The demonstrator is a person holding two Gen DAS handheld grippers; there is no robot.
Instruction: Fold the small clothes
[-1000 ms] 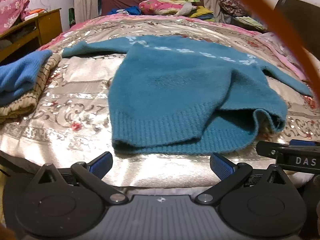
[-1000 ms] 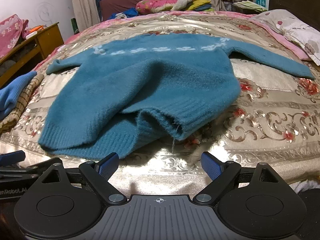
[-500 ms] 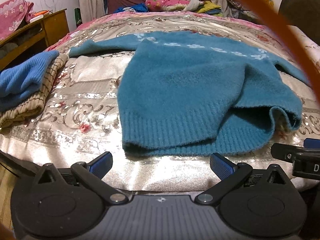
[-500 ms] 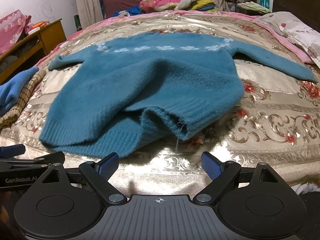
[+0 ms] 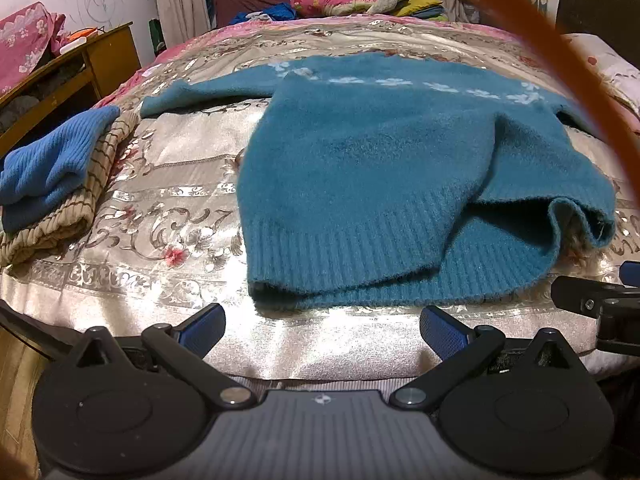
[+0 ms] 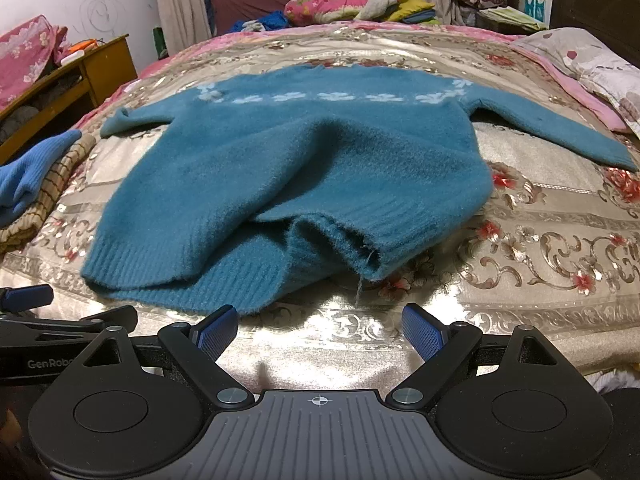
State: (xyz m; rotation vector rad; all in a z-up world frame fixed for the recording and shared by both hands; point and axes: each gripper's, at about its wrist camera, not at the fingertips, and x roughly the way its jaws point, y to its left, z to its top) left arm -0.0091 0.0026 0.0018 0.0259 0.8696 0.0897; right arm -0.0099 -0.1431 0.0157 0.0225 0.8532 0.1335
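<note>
Teal fuzzy knit sweater [image 5: 360,168] is spread near the bed's [image 6: 540,216] front edge, hem bunched. Both grippers, left gripper [image 5: 322,330] and right gripper [image 6: 318,330], have been brought closer; fingers wide open, nothing held. Hem grasp judged next.

— What do we see of our left gripper [image 5: 322,330]?
— Black linkage arms, blue ribbed pads [image 5: 442,330], silver pivot screws, grey ridged body.
— And our right gripper [image 6: 320,330]?
— The same; lower left, white "GenRobo" lettering.
</note>
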